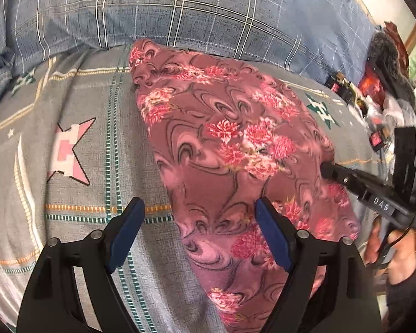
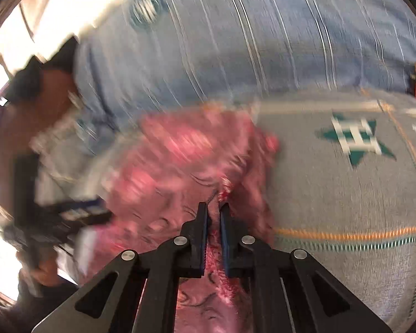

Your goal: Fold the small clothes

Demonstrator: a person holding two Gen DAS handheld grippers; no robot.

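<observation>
A: Where is the garment seen?

B: A pink floral garment [image 1: 235,149] is spread on the grey star-printed bedsheet [image 1: 77,111], lying in a long slanted shape from the far fold of the bedding down toward the near edge. In the right wrist view it is badly blurred, yet the same pink cloth [image 2: 180,161] can be made out.

A: How are the grippers placed on it?

B: The left gripper [image 1: 199,233] is held over the garment's near left edge with its blue pads [image 1: 124,236] wide apart; nothing is pinched between them. The right gripper [image 2: 213,222] is closed down to a narrow slit, and a ridge of the pink cloth is seen clamped between the pads. In the left wrist view its black tip [image 1: 330,170] is met at the garment's right edge.

A: What is found around it?

B: A blue checked quilt [image 1: 180,8] is bunched just behind the garment, touching its far end. A pink star [image 1: 72,152] and a green star [image 1: 321,111] are printed on the sheet either side. Clutter of red and black items [image 1: 374,88] is piled well to the right. A hand [image 1: 399,260] is seen on the right gripper's handle.
</observation>
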